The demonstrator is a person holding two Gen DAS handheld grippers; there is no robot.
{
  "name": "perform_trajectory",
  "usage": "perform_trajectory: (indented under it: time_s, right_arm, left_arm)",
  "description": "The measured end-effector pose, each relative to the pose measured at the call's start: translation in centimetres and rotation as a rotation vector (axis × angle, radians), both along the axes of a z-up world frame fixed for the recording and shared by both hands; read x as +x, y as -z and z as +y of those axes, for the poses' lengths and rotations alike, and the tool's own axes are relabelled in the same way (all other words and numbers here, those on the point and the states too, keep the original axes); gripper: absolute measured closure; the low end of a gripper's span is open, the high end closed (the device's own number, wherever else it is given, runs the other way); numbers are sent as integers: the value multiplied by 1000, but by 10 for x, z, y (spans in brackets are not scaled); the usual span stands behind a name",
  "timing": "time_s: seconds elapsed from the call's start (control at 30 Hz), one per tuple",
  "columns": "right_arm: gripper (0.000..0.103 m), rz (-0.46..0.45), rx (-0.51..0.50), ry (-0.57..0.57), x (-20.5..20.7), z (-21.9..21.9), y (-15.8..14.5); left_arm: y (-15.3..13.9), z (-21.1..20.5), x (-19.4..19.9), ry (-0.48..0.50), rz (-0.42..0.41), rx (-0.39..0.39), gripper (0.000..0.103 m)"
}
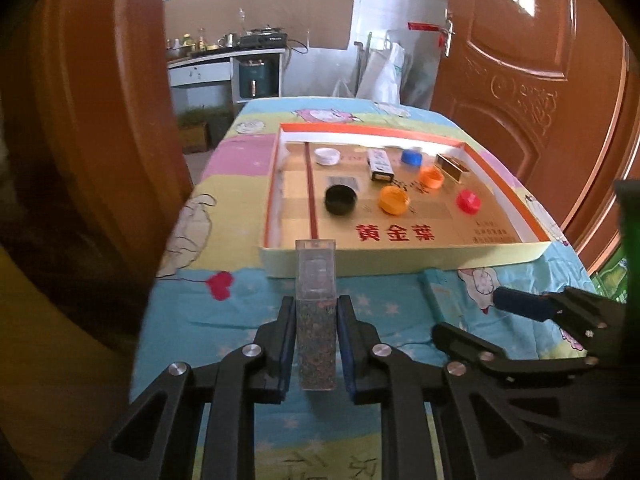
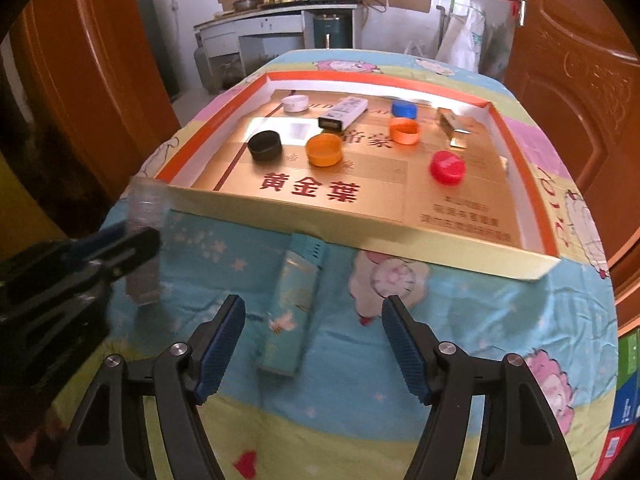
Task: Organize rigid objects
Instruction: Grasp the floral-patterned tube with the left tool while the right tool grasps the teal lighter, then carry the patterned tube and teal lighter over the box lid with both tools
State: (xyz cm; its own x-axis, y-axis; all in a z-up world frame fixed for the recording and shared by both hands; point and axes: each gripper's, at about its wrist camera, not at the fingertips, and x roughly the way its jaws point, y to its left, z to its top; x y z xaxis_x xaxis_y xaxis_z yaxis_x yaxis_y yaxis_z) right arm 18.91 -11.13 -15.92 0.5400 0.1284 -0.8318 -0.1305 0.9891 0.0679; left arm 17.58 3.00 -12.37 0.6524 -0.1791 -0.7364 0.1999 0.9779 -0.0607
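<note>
Grip check, near to far. Left gripper [image 1: 314, 344] is clamped on the clear rectangular plastic box with dark speckled fill [image 1: 315, 312]; pads sit on its two long flat sides, low on the body, with the clear empty top poking out toward the tray. Rigid and probably light; smooth walls could slip, so I'd keep the hold square.

Right gripper [image 2: 314, 346] stands wide, holding nothing, straddling the teal rectangular lighter-shaped case [image 2: 290, 308] lying flat on the cartoon-print tablecloth [image 2: 460, 320], just near of the tray. Stiff, slim, glossy: best taken across the narrow width at mid-length.

Farther out, the shallow cardboard tray with orange rim [image 2: 400, 226] already holds bottle caps and small boxes; the gold floor near its front wall looks free for both.
</note>
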Motion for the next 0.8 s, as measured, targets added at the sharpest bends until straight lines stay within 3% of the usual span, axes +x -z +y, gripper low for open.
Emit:
perform_trajectory:
  time_s: [0.1,0.23,0.8]
  right_arm:
    - [46,12,-10,26,5,6,7]
    - [80,-5,-38,27,6,11,7]
    - [81,-46,-33,25,-9,-1,-15]
  left_arm:
    - [-2,8,-1,-5,-3,-8,82]
    - [-2,14,-2,-5,-1,-24,82]
    - [-3,7,-9,11,4,-31,82]
